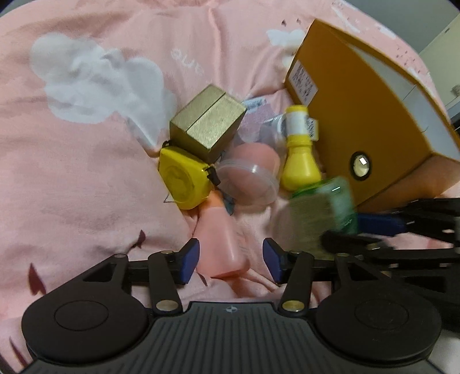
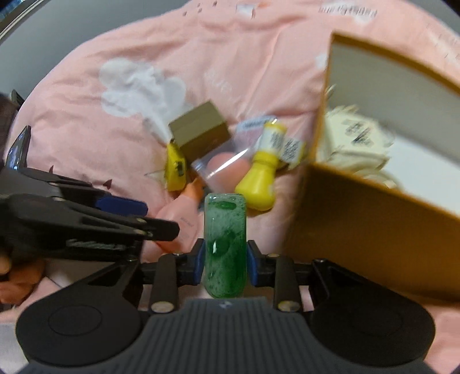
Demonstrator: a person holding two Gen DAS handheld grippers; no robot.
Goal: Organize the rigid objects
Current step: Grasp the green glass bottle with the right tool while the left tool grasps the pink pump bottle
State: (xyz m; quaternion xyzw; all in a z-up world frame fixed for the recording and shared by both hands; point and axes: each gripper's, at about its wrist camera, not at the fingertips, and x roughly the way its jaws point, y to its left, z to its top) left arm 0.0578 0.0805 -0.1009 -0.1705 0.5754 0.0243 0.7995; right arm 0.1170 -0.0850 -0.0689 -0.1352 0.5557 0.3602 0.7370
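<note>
Beside the orange box, right hand-held gripper clamps green bottle.

A pink bedspread with white cloud prints fills most of both views. A grey wall shows at the upper left of the right wrist view.

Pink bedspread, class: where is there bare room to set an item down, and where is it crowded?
Bare: the pink bedspread left of the yellow tape measure and gold box, around the white cloud print. Crowded: the heap from the tape measure to the orange box.
</note>
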